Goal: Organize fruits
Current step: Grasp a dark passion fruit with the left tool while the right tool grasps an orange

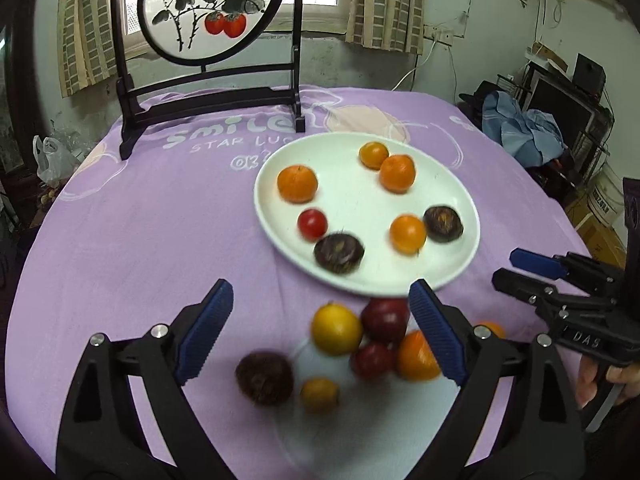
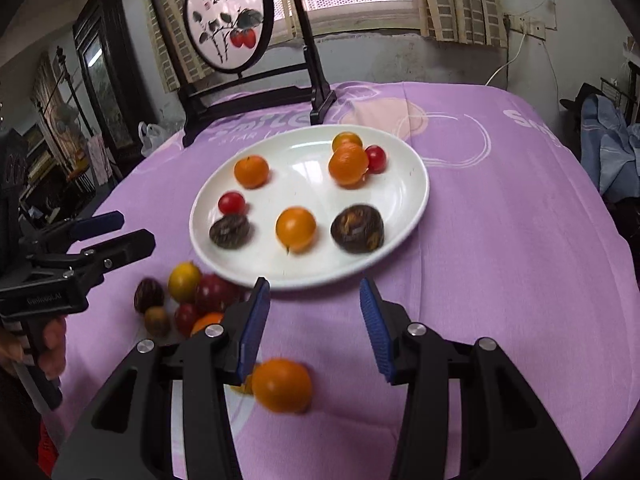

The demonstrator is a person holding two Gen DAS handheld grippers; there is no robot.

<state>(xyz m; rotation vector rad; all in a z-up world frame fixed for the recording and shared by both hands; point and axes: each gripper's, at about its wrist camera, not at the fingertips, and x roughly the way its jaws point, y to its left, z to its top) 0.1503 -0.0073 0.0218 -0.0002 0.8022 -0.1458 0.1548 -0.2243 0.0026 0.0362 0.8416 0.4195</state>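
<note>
A white plate [image 1: 460, 256] [image 2: 412, 184] on the purple cloth holds several fruits: oranges, red tomatoes and two dark chestnut-like fruits [image 1: 339, 253]. A loose pile lies in front of it: a yellow fruit [image 1: 336, 329], a dark red one [image 1: 385, 319], an orange [image 1: 416, 357], a dark round fruit [image 1: 264, 378]. My left gripper [image 1: 320, 300] is open above this pile and holds nothing. My right gripper [image 2: 314, 304] is open just short of the plate's near rim, with a loose orange [image 2: 282, 385] below it. The right gripper also shows in the left wrist view [image 1: 516, 266].
A dark wooden stand with a round painted screen [image 1: 208, 12] stands at the table's far side behind the plate. The left gripper shows at the left edge of the right wrist view [image 2: 120, 232]. Clutter and a blue cloth [image 1: 520, 128] lie beyond the table's right edge.
</note>
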